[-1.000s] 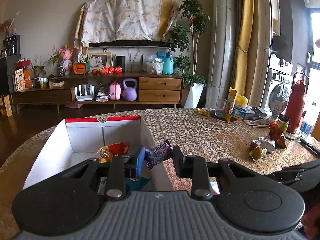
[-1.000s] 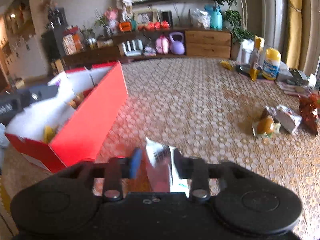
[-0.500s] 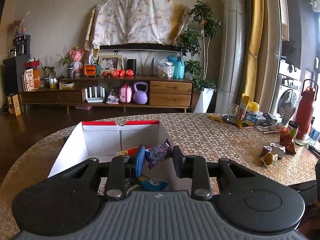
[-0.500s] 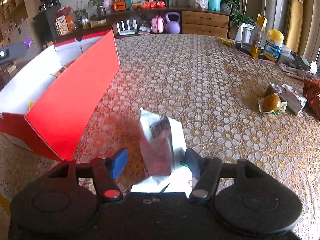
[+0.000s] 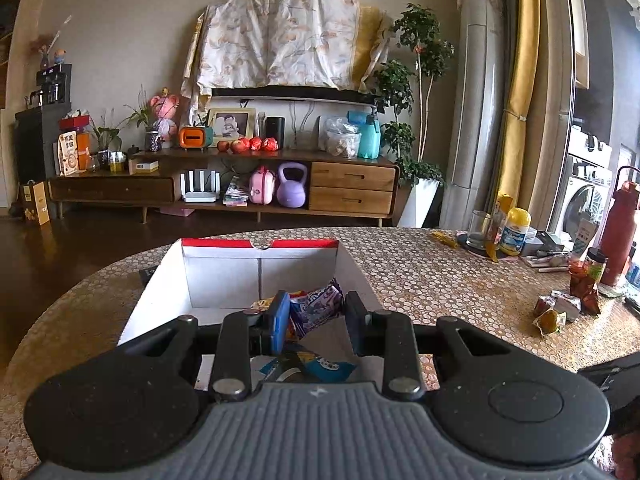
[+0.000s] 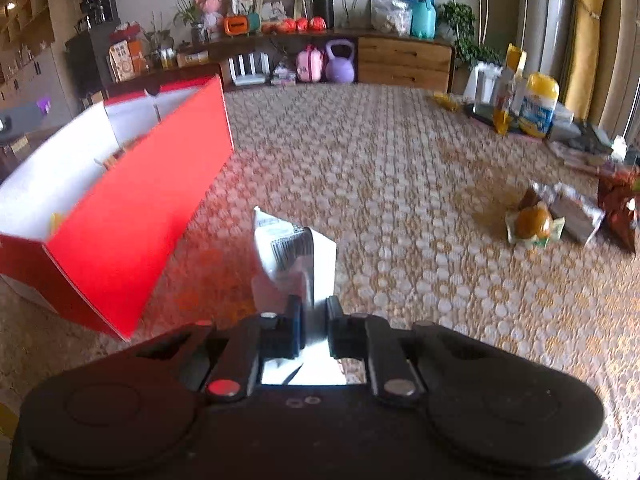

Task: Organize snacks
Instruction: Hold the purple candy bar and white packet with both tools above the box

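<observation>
A red box with white inside [image 5: 224, 280] stands on the table and holds several snack packets. My left gripper [image 5: 316, 320] hangs over its near end, jaws open, with a purple snack packet [image 5: 318, 310] between them, lying against the left blue pad. A blue packet [image 5: 320, 366] lies below. My right gripper [image 6: 314, 324] is shut on a white and silver snack packet [image 6: 292, 256], held above the table to the right of the red box [image 6: 132, 216]. More snacks [image 6: 540, 220] lie at the right; they also show in the left wrist view [image 5: 560, 310].
A patterned tablecloth [image 6: 380, 168] covers the round table. At the far right stand a glass [image 5: 480, 228], a yellow-capped bottle [image 5: 516, 230] and a red flask [image 5: 618, 224]. A dark red snack bag [image 6: 620, 204] lies by the loose snacks.
My right gripper opened around the white packet half a second ago and has closed on it again. My left gripper has risen and drawn back over the box with the purple packet.
</observation>
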Demonstrator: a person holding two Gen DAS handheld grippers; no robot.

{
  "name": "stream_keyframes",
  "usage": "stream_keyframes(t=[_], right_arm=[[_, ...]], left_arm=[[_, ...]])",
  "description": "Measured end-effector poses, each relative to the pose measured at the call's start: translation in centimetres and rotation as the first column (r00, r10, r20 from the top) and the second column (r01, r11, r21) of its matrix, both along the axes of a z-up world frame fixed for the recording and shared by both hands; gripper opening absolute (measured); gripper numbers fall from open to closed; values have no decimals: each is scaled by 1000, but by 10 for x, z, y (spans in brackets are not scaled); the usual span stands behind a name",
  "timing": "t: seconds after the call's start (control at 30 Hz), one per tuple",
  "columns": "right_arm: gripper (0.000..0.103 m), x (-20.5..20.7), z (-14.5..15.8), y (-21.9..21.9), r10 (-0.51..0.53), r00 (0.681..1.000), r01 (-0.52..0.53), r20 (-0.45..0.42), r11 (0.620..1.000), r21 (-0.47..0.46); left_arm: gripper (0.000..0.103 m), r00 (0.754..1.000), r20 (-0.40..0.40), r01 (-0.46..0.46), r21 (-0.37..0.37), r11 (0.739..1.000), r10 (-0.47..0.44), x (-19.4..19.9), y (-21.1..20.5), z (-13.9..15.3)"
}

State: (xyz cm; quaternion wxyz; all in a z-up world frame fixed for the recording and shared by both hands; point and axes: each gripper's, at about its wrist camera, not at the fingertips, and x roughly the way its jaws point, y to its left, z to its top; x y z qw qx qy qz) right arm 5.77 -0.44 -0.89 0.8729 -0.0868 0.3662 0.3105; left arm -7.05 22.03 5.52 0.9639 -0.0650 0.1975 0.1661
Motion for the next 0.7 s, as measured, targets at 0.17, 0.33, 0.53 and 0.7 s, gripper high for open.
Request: stream_keyframes(t=[0.17, 0.33, 0.53, 0.7], right_arm=[[10, -3, 20, 5, 18, 999, -20, 35, 999, 45], [10, -13, 56, 13, 51, 995, -62, 90, 990, 127], [10, -23, 97, 38, 131, 978, -163, 159, 966, 202], [10, -20, 114, 69, 201, 966, -235, 166, 947, 221]], left_arm=[[29, 1000, 5, -13, -3, 1000, 13, -3, 5, 1], [29, 1000, 6, -25, -4, 1000, 26, -6, 12, 0], [29, 999, 8, -42, 7, 999, 42, -9, 21, 1], [29, 998, -10, -65, 16, 998, 65, -8, 32, -1]])
